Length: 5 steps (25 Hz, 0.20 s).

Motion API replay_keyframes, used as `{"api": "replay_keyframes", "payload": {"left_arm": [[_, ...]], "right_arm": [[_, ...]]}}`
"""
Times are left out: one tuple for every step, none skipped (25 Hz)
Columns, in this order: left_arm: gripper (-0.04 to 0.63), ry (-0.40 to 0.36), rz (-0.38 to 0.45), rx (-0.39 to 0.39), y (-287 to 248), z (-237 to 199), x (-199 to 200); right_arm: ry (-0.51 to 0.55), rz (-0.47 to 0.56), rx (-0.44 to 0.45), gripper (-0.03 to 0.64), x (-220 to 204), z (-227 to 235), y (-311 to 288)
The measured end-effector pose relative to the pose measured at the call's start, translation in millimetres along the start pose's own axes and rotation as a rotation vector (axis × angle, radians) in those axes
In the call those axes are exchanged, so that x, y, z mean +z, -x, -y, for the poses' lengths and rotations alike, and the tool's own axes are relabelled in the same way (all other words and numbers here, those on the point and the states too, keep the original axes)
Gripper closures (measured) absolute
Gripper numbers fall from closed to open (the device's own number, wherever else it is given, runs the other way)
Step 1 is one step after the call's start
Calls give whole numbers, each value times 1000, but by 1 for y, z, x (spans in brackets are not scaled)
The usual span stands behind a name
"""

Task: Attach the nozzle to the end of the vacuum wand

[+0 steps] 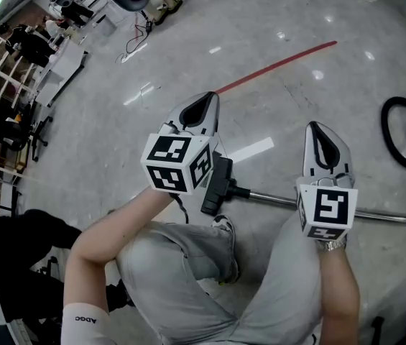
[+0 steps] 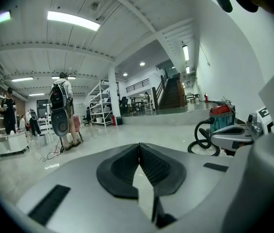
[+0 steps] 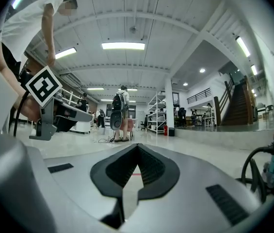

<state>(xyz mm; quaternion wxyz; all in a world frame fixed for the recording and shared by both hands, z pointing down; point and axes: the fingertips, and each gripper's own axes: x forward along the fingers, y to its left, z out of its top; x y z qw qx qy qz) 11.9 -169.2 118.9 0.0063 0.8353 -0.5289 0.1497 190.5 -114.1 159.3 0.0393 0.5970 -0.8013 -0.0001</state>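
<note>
The left gripper (image 1: 204, 105) and the right gripper (image 1: 323, 134) both have their jaws pressed together on nothing. The black plastic nozzle (image 1: 215, 185) lies on the floor under the left one, at the left end of the slim silver metal wand (image 1: 282, 200) — whether it is fully seated, I can't tell. Best to open up, grip each part and push straight along the tube.

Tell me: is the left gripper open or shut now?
Shut: the left gripper has its pads touching at the tips, with nothing between them.
</note>
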Motion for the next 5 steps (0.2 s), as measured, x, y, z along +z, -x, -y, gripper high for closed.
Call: {"api": "replay_keyframes", "payload": {"left_arm": [[584,-8,8,-2,-1,1,1],[584,-16,13,-5,-1,2,2],[584,-22,16,-7,-1,4,2],[584,-28,17,-10,0,4,2],[584,-34,19,-12,0,5,1]], "right_arm": [[-4,-2,-2,614,0,2,0],[-6,-3,-2,614,-1,2,0],[-5,-4,1,614,-1,2,-1],[-3,-4,4,614,0,1,-1],[-1,-4,7,614,0,0,-2]]}}
